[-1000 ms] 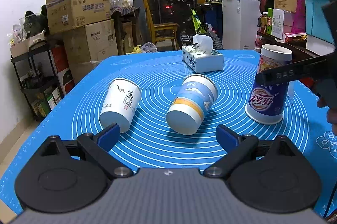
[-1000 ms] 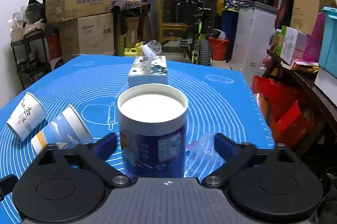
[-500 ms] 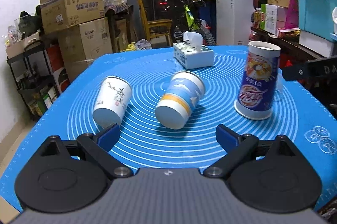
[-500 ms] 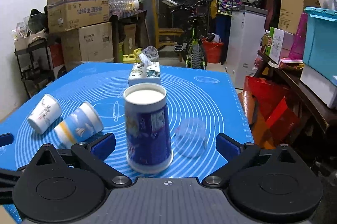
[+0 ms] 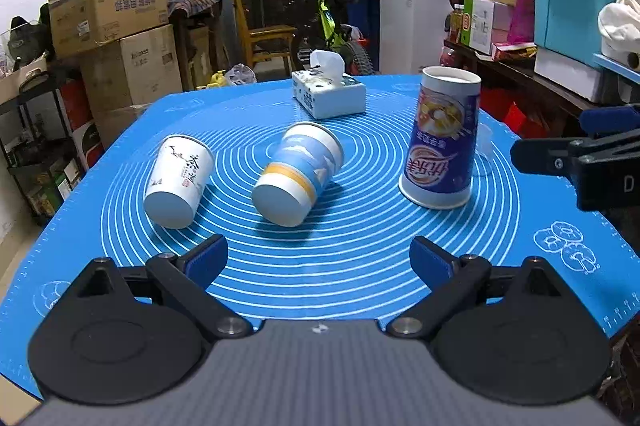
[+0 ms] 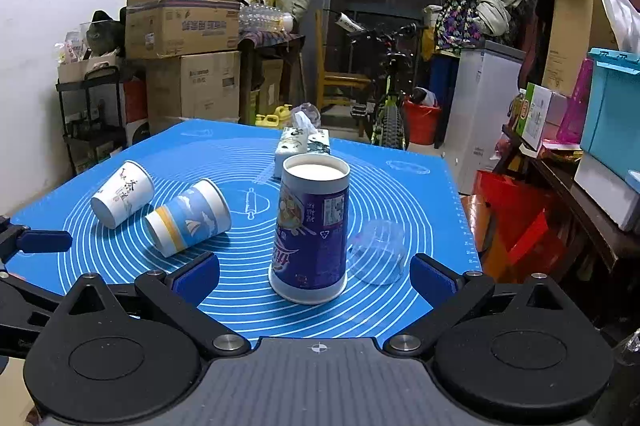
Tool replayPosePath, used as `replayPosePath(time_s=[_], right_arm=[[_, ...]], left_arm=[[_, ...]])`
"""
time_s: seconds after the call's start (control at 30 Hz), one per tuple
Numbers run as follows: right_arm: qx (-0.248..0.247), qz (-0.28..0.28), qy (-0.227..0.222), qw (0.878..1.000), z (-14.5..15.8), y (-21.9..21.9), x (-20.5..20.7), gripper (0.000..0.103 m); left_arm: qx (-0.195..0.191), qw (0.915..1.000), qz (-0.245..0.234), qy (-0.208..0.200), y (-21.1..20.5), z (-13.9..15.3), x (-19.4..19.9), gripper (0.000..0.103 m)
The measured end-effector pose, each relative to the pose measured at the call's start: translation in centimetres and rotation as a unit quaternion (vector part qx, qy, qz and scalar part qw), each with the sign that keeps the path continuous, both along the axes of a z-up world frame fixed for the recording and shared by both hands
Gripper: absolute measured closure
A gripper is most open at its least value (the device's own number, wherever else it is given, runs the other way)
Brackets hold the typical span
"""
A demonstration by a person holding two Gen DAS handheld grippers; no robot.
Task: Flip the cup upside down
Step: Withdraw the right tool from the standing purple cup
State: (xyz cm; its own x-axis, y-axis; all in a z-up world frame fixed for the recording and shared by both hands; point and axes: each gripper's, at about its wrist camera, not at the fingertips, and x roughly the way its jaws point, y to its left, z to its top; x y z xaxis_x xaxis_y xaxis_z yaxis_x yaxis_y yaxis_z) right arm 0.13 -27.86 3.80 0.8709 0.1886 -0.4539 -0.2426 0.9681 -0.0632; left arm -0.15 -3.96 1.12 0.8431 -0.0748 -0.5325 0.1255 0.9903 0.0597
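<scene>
The tall purple cup (image 6: 310,232) stands upside down on the blue mat (image 6: 404,185), wide mouth on the mat and white bottom on top. In the right wrist view it is just beyond the right gripper (image 6: 314,278), near the middle of the space between the two fingers but not touched by them. This gripper is spread wide and holds nothing. In the left wrist view the same cup (image 5: 444,141) is at the far right of the left gripper (image 5: 318,256), well apart from it. The left gripper is also wide open and empty.

One second ago the cup was very close between the right fingers and filled the low part of that view. Now the right gripper has moved back toward the near side, so the whole cup is seen standing free. The cup itself has stayed at the same place on the mat.

A clear plastic cup (image 6: 378,252) lies just beside the purple cup, on its right. On the left, a blue and white cup (image 6: 188,218) and a white cup with black writing (image 6: 122,193) lie on their sides, near each other. A tissue box (image 6: 302,149) stands on the far side, behind the purple cup. Nothing stands between the right gripper and the purple cup.
</scene>
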Motion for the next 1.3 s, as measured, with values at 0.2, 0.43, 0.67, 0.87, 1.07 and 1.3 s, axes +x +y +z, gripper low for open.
replayPosePath(time_s=[0.2, 0.43, 0.67, 0.87, 1.07, 1.3], right_arm=[[0.003, 0.003, 0.007, 1.000, -0.05, -0.35, -0.21, 0.002], [0.010, 0.002, 0.017, 1.000, -0.40, -0.75, -0.39, 0.002], [0.013, 0.004, 0.026, 1.000, -0.48, -0.81, -0.39, 0.002], [0.015, 0.003, 0.030, 0.999, -0.51, -0.88, -0.35, 0.002], [0.014, 0.004, 0.034, 0.999, -0.51, -0.77, -0.22, 0.002], [0.012, 0.002, 0.030, 0.999, -0.54, -0.73, -0.33, 0.002]], left_arm=[[-0.001, 1.0000, -0.001, -0.003, -0.12, 0.05, -0.24, 0.006], [-0.002, 1.0000, -0.003, -0.005, -0.27, 0.13, -0.35, 0.006], [-0.002, 1.0000, -0.003, -0.005, -0.35, 0.16, -0.40, 0.006], [0.000, 1.0000, -0.004, -0.005, -0.37, 0.15, -0.42, 0.006], [-0.002, 1.0000, -0.003, -0.003, -0.37, 0.09, -0.42, 0.006], [-0.003, 1.0000, -0.003, -0.003, -0.35, 0.10, -0.41, 0.006]])
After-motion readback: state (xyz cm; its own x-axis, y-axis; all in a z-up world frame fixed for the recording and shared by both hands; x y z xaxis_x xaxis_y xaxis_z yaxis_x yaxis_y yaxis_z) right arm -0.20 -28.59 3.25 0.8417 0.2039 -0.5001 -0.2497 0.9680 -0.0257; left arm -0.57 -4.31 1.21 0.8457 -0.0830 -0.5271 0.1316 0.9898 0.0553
